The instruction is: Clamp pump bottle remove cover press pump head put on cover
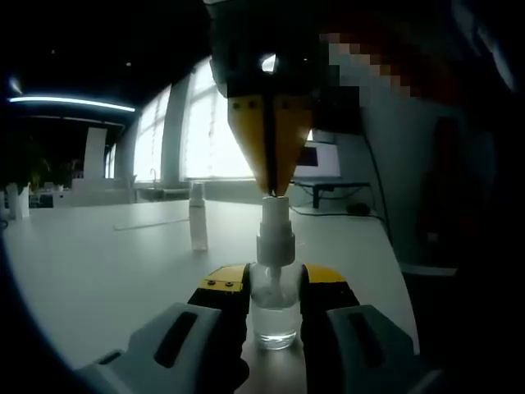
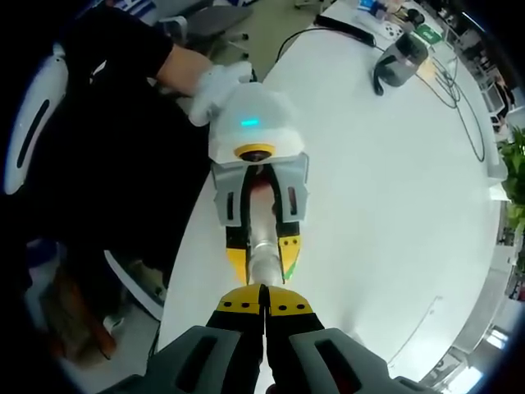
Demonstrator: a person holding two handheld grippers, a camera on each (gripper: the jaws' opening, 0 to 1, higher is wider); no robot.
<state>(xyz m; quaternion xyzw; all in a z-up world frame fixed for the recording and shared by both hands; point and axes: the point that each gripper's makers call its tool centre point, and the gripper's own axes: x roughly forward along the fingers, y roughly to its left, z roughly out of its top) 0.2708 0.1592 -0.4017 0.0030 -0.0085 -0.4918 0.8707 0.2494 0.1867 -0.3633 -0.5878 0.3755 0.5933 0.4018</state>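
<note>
The left claw (image 1: 275, 300) clamps the pump bottle (image 1: 274, 308); the right claw (image 2: 264, 305), closed, presses its pump head (image 1: 275, 215).

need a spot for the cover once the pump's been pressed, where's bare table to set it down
Bare table lies on the far side of the left claw from the table's edge, short of the small capped bottle. In the right gripper view, the broad white stretch between the claws and the headset is free. It is crowded at the clamped pump bottle, where the right claw sits on the pump head.
</note>
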